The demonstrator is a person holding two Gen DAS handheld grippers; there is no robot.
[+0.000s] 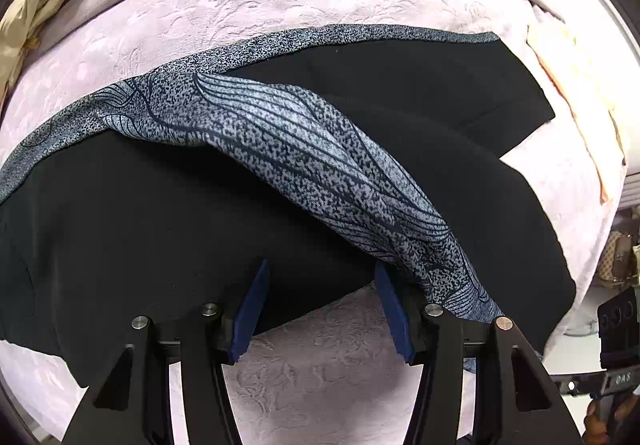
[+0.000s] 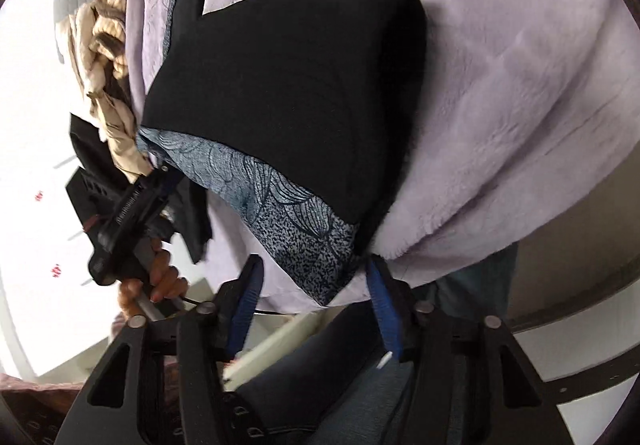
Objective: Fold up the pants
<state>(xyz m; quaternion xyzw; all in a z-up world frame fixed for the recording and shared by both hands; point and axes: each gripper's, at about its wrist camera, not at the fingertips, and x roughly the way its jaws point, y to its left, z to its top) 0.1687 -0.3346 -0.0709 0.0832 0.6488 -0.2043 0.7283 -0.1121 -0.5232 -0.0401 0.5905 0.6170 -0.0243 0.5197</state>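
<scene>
Pants, black fabric with a speckled grey patterned band, lie spread across the plush lilac blanket covering the bed. Left gripper stands spread, the patterned band draped over one finger; right gripper spread too, at the blanket's edge. Beige clothes heaped beyond.

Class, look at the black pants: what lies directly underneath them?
The black pants lie on a lilac plush blanket, with their grey patterned panel draped across on top. Whatever is beneath the blanket is covered.
</scene>
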